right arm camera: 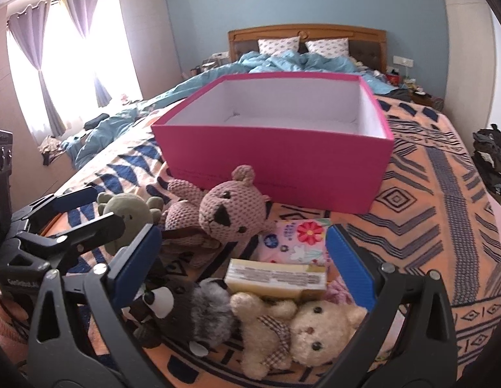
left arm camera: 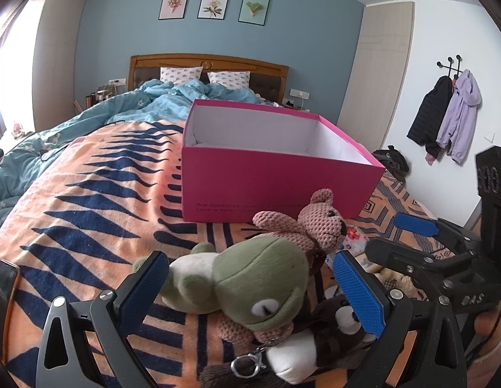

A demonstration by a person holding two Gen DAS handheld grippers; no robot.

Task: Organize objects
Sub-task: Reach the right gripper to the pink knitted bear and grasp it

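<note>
Lying on the bed: four plush toys, one pink box, one yellow carton, one floral pack.

- I see the bed spread with an orange blanket patterned in dark blue; a rumpled light-blue duvet lies toward the wooden headboard, with two patterned pillows against it
- On the blanket stands an open pink box, white inside
- Just in front of the box lie soft toys in a heap: a pink knitted bear, a green frog, a dark furry toy, a cream bear
- Beside them lie a flowered packet and a yellow carton
- A phone lies at the blanket's left edge in my left view
</note>
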